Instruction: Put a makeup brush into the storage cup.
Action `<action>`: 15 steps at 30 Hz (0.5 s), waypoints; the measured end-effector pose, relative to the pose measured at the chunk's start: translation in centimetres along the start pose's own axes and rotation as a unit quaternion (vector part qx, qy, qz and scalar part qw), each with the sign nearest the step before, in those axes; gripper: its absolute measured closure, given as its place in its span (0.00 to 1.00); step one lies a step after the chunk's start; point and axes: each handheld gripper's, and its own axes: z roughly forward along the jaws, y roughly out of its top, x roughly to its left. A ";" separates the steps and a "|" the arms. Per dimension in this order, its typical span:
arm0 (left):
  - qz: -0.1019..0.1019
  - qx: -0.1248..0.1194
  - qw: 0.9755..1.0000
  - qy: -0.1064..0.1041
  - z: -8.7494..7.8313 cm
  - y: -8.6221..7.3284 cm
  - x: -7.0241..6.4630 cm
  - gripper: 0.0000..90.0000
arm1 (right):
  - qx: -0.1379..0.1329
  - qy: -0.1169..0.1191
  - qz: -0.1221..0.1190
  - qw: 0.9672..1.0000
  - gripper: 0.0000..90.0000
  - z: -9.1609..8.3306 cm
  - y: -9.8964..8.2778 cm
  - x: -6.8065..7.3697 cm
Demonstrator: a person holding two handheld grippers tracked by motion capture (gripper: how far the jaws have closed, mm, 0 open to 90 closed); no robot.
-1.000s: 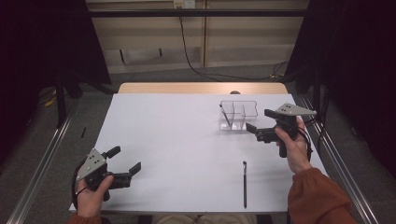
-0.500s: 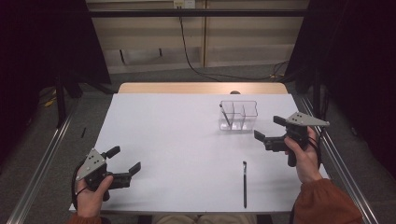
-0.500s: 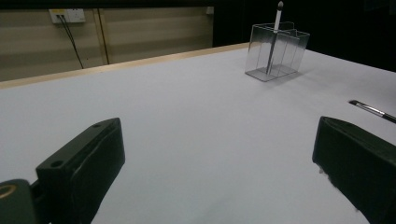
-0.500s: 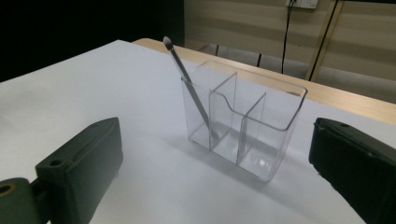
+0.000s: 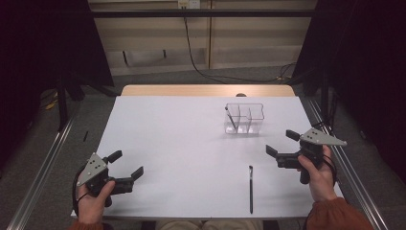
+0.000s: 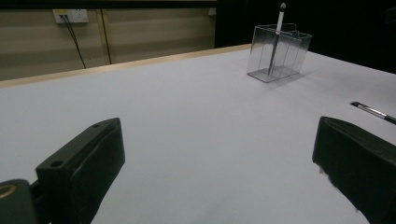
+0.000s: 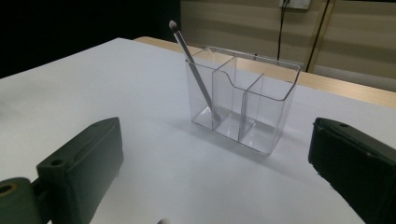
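Note:
A clear plastic organizer [image 5: 245, 118] [image 6: 279, 52] [image 7: 243, 98] with three compartments stands at the back right of the white table [image 5: 191, 148]. One slim brush [image 5: 231, 118] [image 6: 276, 39] [image 7: 193, 70] leans inside its left compartment. A second dark brush [image 5: 250, 188] [image 6: 374, 112] lies flat near the front edge. My right gripper [image 5: 282, 145] [image 7: 215, 186] hovers open to the right of that brush, below the organizer. My left gripper [image 5: 126, 165] [image 6: 219, 182] rests open at the front left corner, holding nothing.
A wooden strip [image 5: 206, 90] borders the table's far edge. Metal rails [image 5: 43, 163] run along both sides. A black cable [image 5: 191, 52] hangs from a wall socket at the back. Black curtains close off both sides.
My right gripper has drawn back from beside the organizer toward the front right. The left gripper has stayed in place.

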 end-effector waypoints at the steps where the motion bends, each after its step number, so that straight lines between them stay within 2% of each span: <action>1: -0.001 0.000 1.000 0.002 0.0 0.0 0.0 0.03 | -0.004 -0.003 0.001 1.000 0.04 -0.1 -0.3 0.1; 5: -0.003 -0.005 1.000 0.007 -0.2 0.0 0.0 0.02 | -0.011 -0.009 0.011 1.000 0.04 -0.4 -1.3 0.2; 11: -0.002 -0.006 1.000 0.008 -0.4 0.0 -0.2 0.02 | -0.016 -0.027 0.013 0.999 0.04 -1.3 -2.7 0.5; 15: -0.001 -0.006 1.000 0.006 -0.4 0.0 -0.4 0.02 | -0.017 -0.030 0.014 0.999 0.04 -2.1 -3.3 0.6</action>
